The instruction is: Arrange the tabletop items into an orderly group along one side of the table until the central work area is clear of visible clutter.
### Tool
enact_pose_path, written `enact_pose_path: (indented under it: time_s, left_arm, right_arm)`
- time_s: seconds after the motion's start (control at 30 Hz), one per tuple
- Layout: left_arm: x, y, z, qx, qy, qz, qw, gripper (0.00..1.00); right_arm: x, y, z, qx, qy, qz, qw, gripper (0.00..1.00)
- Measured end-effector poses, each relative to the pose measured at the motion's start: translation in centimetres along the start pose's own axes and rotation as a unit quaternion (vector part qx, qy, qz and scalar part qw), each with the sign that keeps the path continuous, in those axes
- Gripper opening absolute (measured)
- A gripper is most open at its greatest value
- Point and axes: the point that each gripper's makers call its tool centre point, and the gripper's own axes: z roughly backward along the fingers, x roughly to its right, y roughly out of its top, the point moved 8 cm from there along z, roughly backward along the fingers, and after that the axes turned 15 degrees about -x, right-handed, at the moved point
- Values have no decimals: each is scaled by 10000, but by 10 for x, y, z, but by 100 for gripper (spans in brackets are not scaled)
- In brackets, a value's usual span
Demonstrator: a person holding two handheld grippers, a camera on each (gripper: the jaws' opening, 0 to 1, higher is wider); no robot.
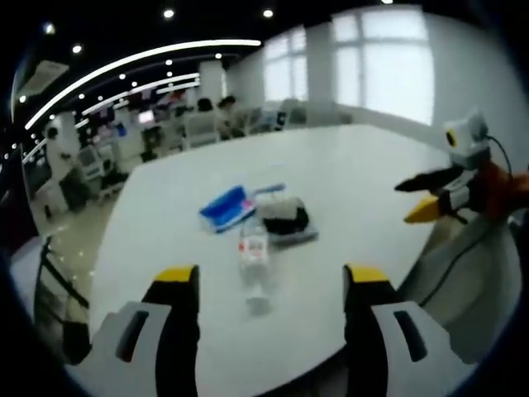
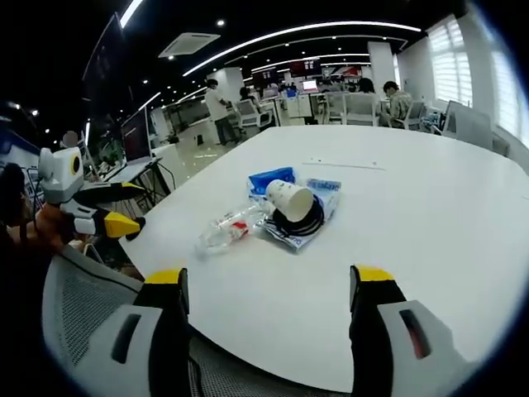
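Note:
A small cluster lies mid-table on the white table [image 1: 355, 165]: a blue packet [image 1: 225, 208], a paper cup on its side [image 1: 281, 205] over a black item [image 1: 288, 223], and a clear plastic bottle [image 1: 254, 269] lying down nearest me. My left gripper [image 1: 271, 277] is open, short of the bottle, holding nothing. The right gripper [image 1: 411, 202] hovers open off the table's right edge. In the right gripper view, the cup [image 2: 289, 198], blue packet [image 2: 271, 178], bottle [image 2: 223, 231] and a clear wrapper pack [image 2: 326, 194] lie ahead of my open right gripper [image 2: 270, 277]; the left gripper [image 2: 136, 208] is at the left.
A grey mesh chair [image 2: 91, 318] stands at the table's near edge, and its back shows as a chair [image 1: 471, 281] at the right. Desks, monitors and people [image 2: 216, 103] fill the office beyond the table [image 2: 430, 207]. Windows [image 1: 388, 66] line the far wall.

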Motion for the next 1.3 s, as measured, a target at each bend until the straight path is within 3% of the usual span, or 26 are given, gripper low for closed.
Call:
enact_pose_path:
  time_s: [0.17,0.33,0.53,0.77,1.3]
  left_arm:
    - [-1,4,0,212,57,-48,9997,73]
    - [-2,6,2,366,94,-38,9993,72]
    - [-3,8,5,527,51,88,9986,59]
    - [-6,5,3,368,29,213,9991,71]
    - [-9,3,3,345,-187,598,9974,73]
  right_arm:
    - [0,0,1,32,-14,-1,10000,80]
    - [2,0,1,69,-9,-32,10000,80]
    - [3,1,2,102,-27,-72,9999,80]
    - [3,1,2,118,-47,-80,9999,80]
    - [3,2,2,89,-71,-72,9999,80]
